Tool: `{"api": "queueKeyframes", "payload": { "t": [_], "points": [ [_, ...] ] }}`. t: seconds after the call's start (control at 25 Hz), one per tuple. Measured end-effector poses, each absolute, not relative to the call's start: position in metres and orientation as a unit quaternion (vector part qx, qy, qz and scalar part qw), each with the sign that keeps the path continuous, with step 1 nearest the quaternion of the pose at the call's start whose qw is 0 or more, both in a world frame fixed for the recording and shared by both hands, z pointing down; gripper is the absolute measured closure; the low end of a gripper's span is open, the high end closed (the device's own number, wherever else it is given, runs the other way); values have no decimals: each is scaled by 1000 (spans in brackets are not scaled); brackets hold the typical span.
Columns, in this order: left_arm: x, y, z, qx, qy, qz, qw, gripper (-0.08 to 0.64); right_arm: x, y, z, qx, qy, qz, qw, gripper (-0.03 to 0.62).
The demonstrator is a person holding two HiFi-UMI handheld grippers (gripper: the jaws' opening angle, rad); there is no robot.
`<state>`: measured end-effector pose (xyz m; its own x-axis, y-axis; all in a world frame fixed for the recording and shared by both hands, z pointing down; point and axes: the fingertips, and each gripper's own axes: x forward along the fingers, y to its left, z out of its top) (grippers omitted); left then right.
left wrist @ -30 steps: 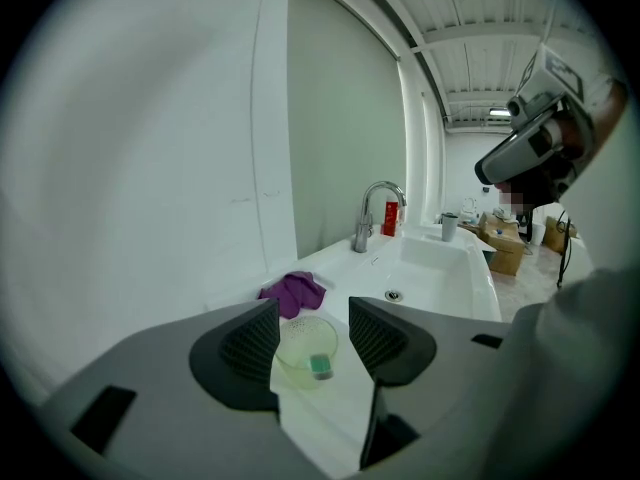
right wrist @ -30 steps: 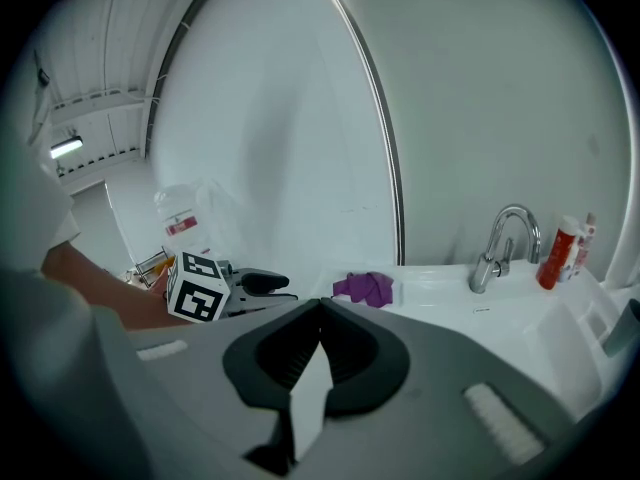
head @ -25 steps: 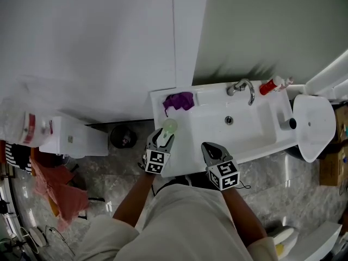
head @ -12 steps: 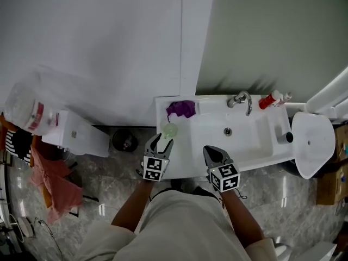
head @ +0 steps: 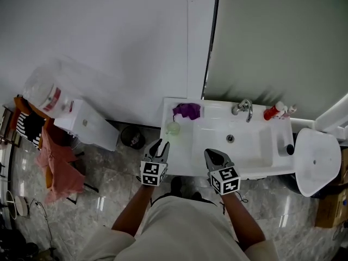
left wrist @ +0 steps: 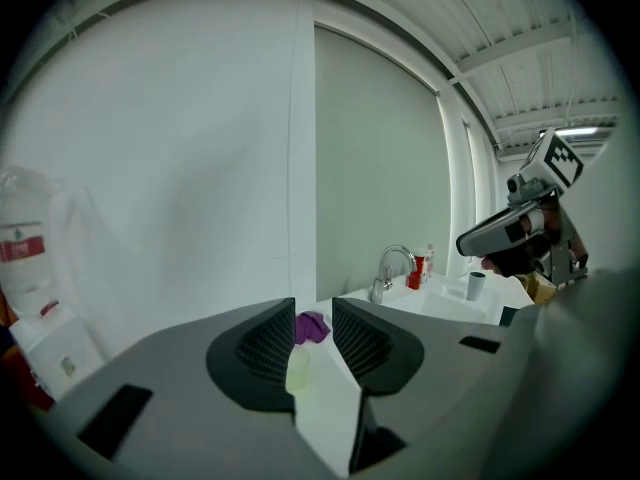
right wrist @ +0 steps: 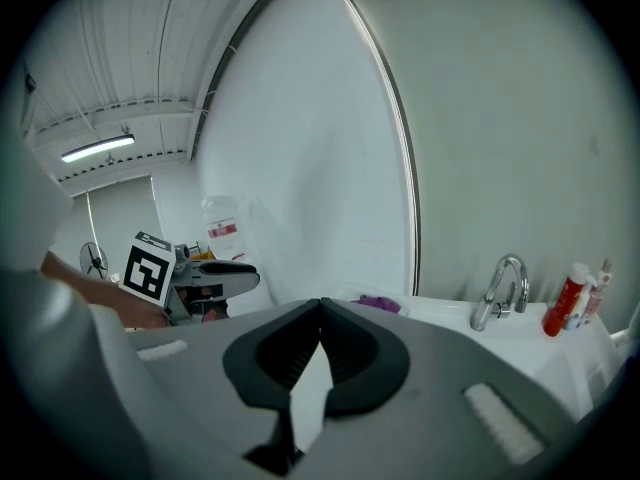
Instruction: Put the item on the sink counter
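A pale green round item rests on the left end of the white sink counter, just in front of a purple cloth. My left gripper hovers a short way back from the item; its jaws are closing with nothing between them. In the left gripper view the green item and the purple cloth show through the gap of that gripper. My right gripper is shut and empty over the counter's front edge, its tips meeting in its own view.
A faucet, a red bottle and a small cup stand around the basin. A white toilet is at the right. At the left are a white box, a dark round bin and pink cloth.
The left gripper has let go of the green item and drawn back from it; the item stays on the counter. Its jaws stand narrower. The head view has pulled back.
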<state>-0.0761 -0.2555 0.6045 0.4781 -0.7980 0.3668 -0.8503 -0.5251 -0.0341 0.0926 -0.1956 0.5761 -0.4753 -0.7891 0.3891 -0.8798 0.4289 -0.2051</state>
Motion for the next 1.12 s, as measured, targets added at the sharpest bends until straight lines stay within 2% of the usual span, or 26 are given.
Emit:
{"api": "queueKeyframes", "payload": {
  "t": [0.36, 1.12],
  "points": [
    [-77, -188, 572, 831, -528, 158, 79, 515, 104, -155, 566, 455, -866, 178, 109, 581],
    [-116, -132, 523, 828, -538, 126, 92, 554, 79, -134, 532, 433, -887, 143, 81, 581]
  ]
}}
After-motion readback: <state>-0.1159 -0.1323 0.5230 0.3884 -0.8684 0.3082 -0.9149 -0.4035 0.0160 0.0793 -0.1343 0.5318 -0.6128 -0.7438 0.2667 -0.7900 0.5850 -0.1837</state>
